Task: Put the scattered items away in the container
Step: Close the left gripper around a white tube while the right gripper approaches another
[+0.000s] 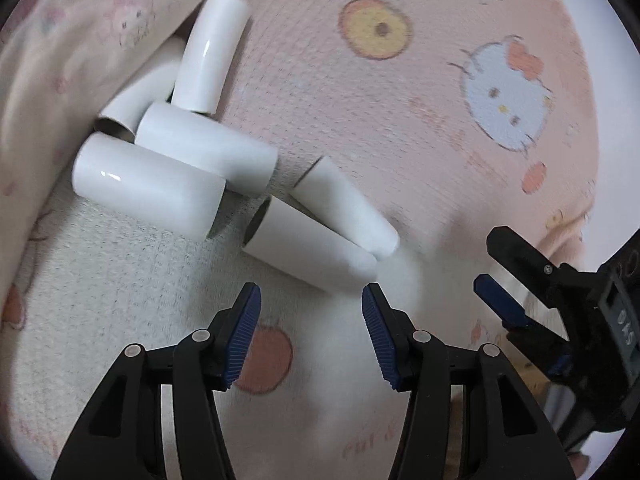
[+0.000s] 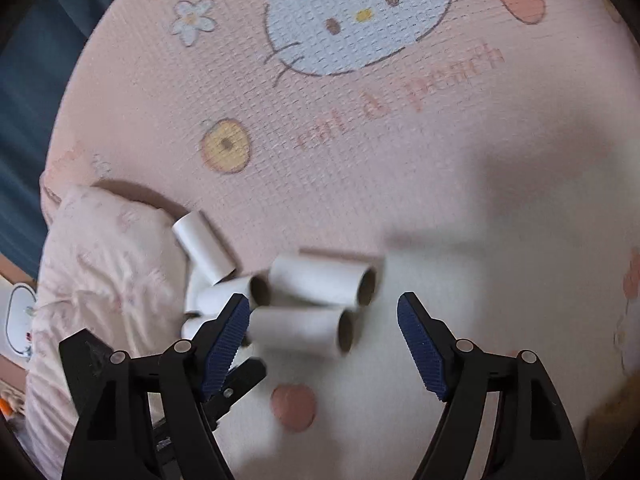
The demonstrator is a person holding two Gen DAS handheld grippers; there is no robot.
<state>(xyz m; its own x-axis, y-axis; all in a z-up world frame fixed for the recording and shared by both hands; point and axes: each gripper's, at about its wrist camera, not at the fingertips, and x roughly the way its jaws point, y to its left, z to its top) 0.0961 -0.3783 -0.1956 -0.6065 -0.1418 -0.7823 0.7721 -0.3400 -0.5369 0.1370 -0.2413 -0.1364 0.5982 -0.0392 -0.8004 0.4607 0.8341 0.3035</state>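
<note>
Several white cardboard tubes lie in a loose heap on a pink cartoon-cat bedsheet (image 1: 400, 120). In the left wrist view the nearest tube (image 1: 308, 244) lies just ahead of my left gripper (image 1: 311, 292), which is open with nothing between its blue pads. My right gripper (image 1: 490, 266) shows at the right edge, also open. In the right wrist view my right gripper (image 2: 323, 300) hangs open over the heap. One tube (image 2: 300, 330) shows in the gap near its left finger, untouched by the pads. Another tube (image 2: 324, 280) lies just beyond. No container is in view.
A crumpled pale pink quilt (image 1: 80, 20) borders the heap on the left and appears again as the quilt (image 2: 100, 280) in the right wrist view. A dark blue surface (image 2: 36, 80) lies past the bed's edge. The printed sheet (image 2: 360, 120) stretches beyond the tubes.
</note>
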